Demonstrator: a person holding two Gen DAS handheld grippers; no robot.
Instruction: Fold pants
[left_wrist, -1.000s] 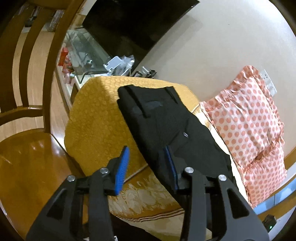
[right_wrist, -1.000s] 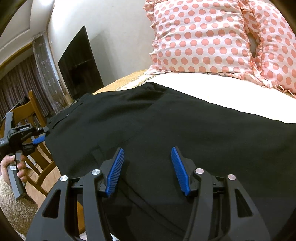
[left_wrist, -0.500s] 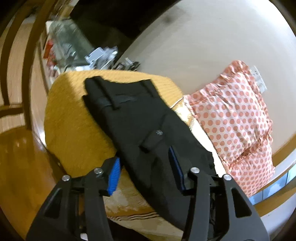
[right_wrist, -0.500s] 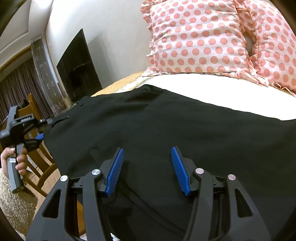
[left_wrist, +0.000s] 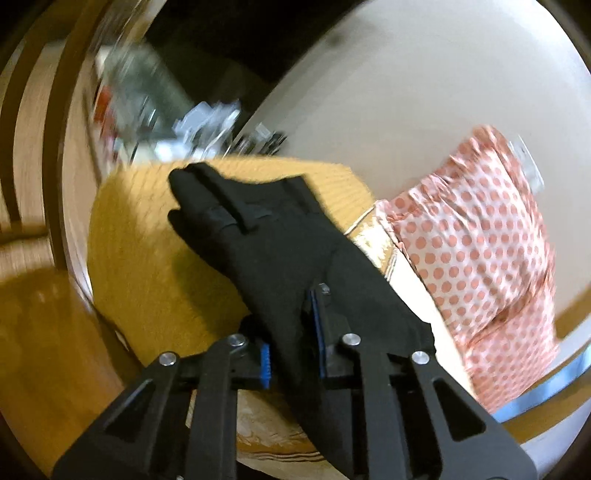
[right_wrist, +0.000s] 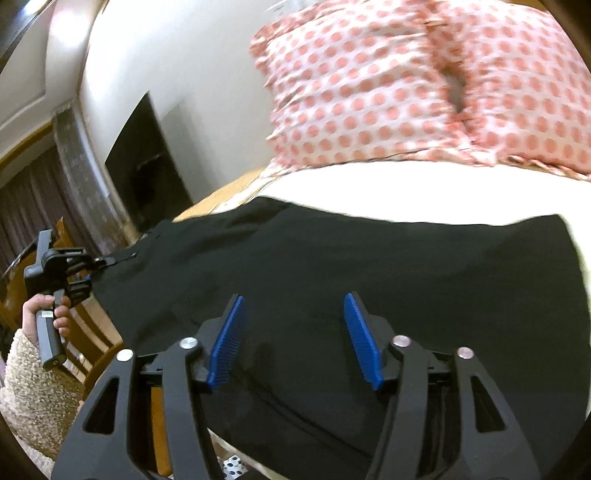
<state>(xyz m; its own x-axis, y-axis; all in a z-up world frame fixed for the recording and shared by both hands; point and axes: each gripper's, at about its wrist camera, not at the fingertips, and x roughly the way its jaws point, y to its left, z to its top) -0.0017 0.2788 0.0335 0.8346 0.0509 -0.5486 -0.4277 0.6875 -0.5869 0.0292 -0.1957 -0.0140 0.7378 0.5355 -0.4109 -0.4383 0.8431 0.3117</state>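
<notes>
Two grippers in view, both at the black pants (right_wrist: 332, 266) on the bed. Vs 0.5 s ago: left gripper (left_wrist: 291, 343) has pushed fwd onto the near edge of the pants and its jaws have narrowed, w/ a fold of black cloth now between the blue pads (left_wrist: 265, 363); before, the jaws stood wider w/ the cloth edge only partly between them. From the right wrist view the left gripper (right_wrist: 107, 264) now meets the waistband corner, held by the person's left hand (right_wrist: 44, 317). Right gripper (right_wrist: 291, 339) is wide open as before, hovering over the mid part of the pants, nothing between its pads; its view has tilted so the far end of the cloth shows at right.

Around: yellow quilted bedspread (left_wrist: 147, 236) under the waist end, white sheet (right_wrist: 406, 192) beyond the pants, polka-dot pillow (right_wrist: 369, 92) against the wall, well apart from the cloth. Dark TV (right_wrist: 147, 166) on the wall at left, wooden chair (left_wrist: 33, 314) near the bed's foot, blurred clutter on a glass shelf (left_wrist: 155, 107) behind. Nothing lies on top of the pants.

Pants: black, laid lengthwise across the bed, mostly flat w/ slight ripples; waistband w/ belt loops (left_wrist: 243, 218) at the yellow end, a small button (left_wrist: 324, 286) just past the left gripper. Left view is motion-blurred.
</notes>
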